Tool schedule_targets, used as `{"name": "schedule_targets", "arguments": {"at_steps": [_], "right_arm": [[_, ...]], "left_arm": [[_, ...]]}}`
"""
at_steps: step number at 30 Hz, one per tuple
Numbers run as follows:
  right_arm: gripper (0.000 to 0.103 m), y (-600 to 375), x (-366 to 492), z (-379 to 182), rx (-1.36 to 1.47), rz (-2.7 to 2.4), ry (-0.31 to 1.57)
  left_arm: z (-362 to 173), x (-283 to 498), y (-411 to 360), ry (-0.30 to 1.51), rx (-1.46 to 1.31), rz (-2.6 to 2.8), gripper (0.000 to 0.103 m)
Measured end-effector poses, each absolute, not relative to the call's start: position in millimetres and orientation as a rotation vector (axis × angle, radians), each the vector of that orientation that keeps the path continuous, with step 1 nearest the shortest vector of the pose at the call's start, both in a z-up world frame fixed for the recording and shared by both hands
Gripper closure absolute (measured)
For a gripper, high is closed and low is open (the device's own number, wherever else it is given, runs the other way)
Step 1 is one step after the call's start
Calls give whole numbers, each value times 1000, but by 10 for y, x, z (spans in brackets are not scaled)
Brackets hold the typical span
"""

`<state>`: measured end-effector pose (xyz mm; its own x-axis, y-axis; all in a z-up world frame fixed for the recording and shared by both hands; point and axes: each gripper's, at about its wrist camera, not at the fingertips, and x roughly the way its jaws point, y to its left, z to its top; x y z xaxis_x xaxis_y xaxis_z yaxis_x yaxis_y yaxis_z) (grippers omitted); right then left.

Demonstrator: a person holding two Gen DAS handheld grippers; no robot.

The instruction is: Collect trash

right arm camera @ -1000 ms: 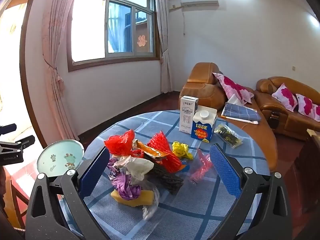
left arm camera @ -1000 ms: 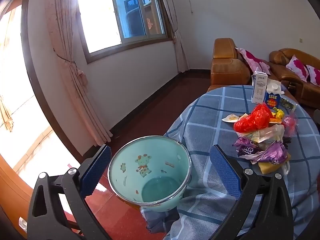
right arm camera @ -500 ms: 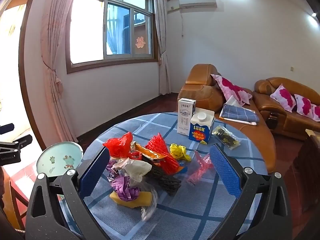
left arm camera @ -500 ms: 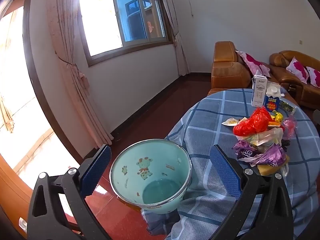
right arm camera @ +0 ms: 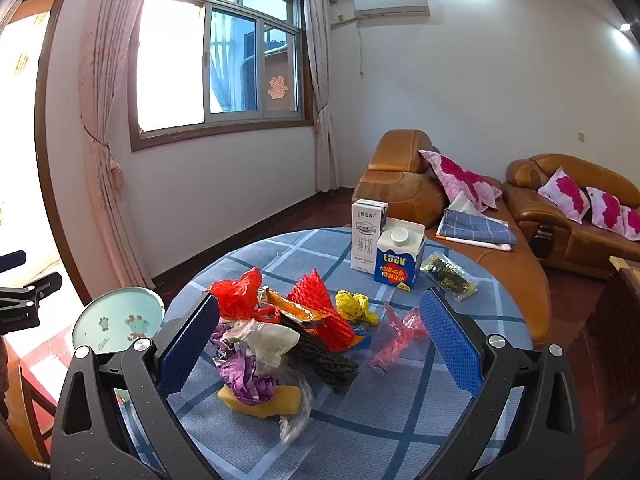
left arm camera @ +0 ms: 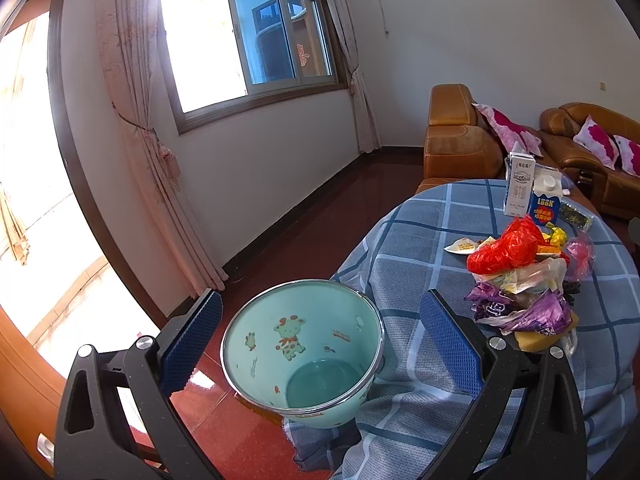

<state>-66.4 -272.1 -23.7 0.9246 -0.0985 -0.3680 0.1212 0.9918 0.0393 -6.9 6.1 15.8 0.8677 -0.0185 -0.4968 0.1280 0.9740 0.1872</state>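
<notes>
A pile of trash (right arm camera: pixel 280 332) lies on the round table with the blue checked cloth (right arm camera: pixel 400 420): red, purple and clear bags, a red net, a yellow sponge, a pink wrapper. It also shows in the left wrist view (left arm camera: pixel 520 280). A mint green bin (left arm camera: pixel 304 352) with cartoon animals stands beside the table's left edge, empty; it also shows in the right wrist view (right arm camera: pixel 116 320). My left gripper (left arm camera: pixel 320 344) is open, its fingers either side of the bin, apart from it. My right gripper (right arm camera: pixel 320 344) is open above the pile, empty.
Two milk cartons (right arm camera: pixel 386 248) and a dark snack packet (right arm camera: pixel 450 276) stand at the table's far side. Brown leather sofas (right arm camera: pixel 568 208) with pink cushions are behind. A window and curtains (left arm camera: pixel 132 120) line the left wall. The floor is red.
Both grippers have drawn back and risen a little. The bin and the trash have not moved. Both grippers stay open.
</notes>
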Motion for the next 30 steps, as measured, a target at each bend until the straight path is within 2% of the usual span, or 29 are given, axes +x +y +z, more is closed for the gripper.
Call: {"name": "schedule_targets", "arguments": {"at_steps": [30], "right_arm": [[5,-2755,-687,-221,67,-117,371]], "left_arm": [[168,-77,88,508,220,-67,6]]}}
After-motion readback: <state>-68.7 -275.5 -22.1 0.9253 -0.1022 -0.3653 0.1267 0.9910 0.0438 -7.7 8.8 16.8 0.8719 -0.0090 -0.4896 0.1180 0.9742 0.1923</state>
